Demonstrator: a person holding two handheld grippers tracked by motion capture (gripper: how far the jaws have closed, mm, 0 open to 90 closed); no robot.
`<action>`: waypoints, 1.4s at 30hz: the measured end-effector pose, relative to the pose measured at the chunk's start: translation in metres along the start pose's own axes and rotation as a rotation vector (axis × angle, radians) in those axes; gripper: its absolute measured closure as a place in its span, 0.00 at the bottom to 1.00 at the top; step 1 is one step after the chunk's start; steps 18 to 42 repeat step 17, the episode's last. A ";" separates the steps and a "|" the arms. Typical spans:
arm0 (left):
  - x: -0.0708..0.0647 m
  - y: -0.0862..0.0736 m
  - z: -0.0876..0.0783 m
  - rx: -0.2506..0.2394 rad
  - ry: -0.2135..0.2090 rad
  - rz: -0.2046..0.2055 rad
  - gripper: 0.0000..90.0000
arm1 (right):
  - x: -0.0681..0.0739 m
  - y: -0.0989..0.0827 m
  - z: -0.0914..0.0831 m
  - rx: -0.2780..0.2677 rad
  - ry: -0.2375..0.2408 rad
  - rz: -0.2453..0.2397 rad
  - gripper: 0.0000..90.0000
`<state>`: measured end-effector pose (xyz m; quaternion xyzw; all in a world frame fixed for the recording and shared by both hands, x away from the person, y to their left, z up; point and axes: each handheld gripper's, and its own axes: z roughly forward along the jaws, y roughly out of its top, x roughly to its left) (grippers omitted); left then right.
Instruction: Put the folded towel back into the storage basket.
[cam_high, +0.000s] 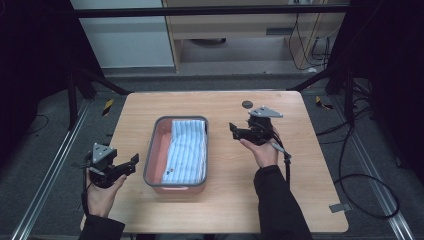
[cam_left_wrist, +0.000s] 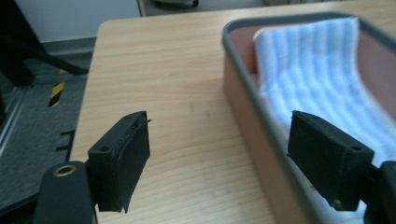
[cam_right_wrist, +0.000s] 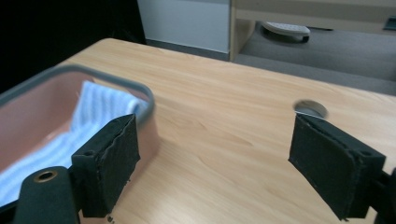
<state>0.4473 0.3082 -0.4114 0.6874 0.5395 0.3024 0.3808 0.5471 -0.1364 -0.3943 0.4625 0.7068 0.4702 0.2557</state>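
A pink tub with a grey rim (cam_high: 151, 145) stands in the middle of the wooden table (cam_high: 225, 205). Inside it lies a folded blue-and-white striped cloth (cam_high: 187, 150), also seen in the left gripper view (cam_left_wrist: 317, 74) and in the right gripper view (cam_right_wrist: 100, 100). My left gripper (cam_high: 134, 161) hovers to the left of the tub, open, with nothing between its jaws (cam_left_wrist: 219, 154). My right gripper (cam_high: 234, 130) is held to the right of the tub's far corner, open and empty (cam_right_wrist: 212, 158).
A small round grey hole cover (cam_high: 247, 104) sits in the table near its far edge, also seen ahead of the right gripper (cam_right_wrist: 310, 108). Black cables (cam_high: 360, 185) lie on the floor at the right. Metal frame rails run along both sides.
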 end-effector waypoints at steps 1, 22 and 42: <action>0.003 -0.002 0.002 0.008 0.010 -0.001 0.23 | -0.006 -0.006 -0.004 0.002 -0.006 0.004 0.18; 0.043 -0.030 0.023 0.117 0.090 -0.007 0.25 | -0.071 -0.081 -0.052 0.075 -0.103 0.050 0.24; 0.043 -0.030 0.023 0.117 0.090 -0.007 0.25 | -0.071 -0.081 -0.052 0.075 -0.103 0.050 0.24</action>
